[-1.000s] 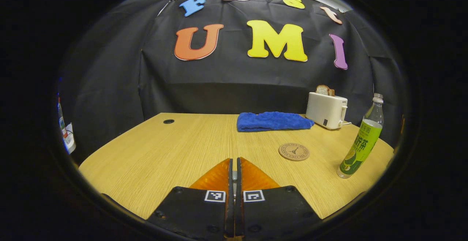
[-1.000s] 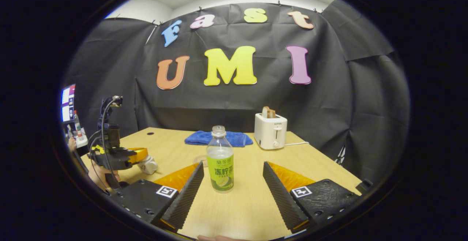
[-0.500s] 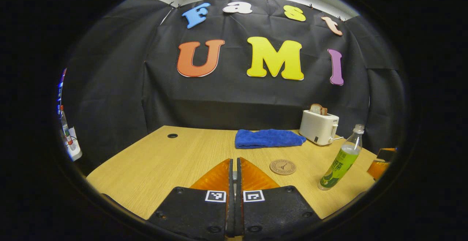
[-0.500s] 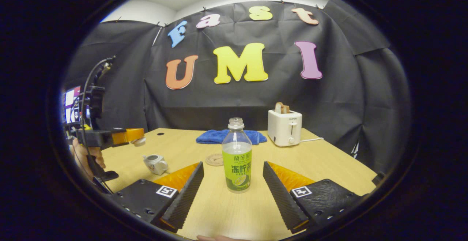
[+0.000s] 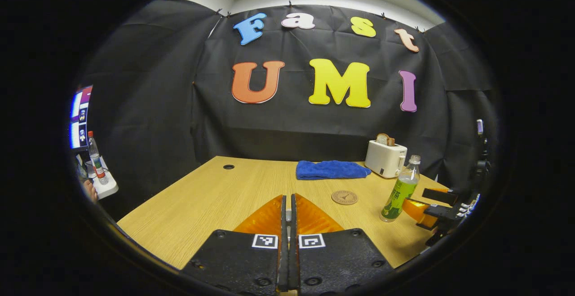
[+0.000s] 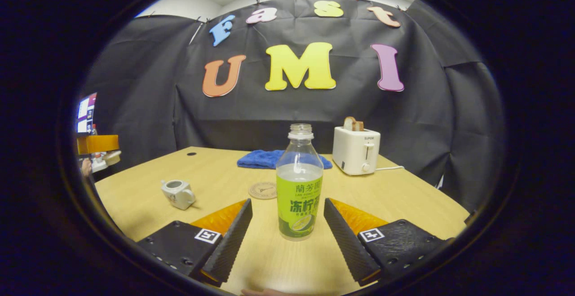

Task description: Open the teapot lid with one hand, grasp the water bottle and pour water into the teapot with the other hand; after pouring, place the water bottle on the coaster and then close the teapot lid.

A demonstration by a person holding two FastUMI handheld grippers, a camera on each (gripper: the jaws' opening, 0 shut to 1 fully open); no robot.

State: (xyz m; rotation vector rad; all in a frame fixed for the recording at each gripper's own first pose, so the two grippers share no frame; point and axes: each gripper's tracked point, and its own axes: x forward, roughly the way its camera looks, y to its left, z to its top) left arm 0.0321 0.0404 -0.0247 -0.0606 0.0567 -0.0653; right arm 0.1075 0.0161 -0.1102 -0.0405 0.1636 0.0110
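Right claw [image 6: 287,224] agape, straddling water bottle [image 6: 299,188] untouched; left claw [image 5: 287,208] closed on lid.

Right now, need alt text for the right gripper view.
An open hand-held gripper flanks an upright uncapped water bottle on a wooden table. Left sits a small lidless teapot; behind, a coaster, blue cloth and toaster.

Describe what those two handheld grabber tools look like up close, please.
Both the left gripper and the right gripper have two wedge-shaped jaws mounted on chunky black blocks dotted with screws. Each block carries a small square black-and-white coded marker. The right gripper's jaws have ribbed inner faces.
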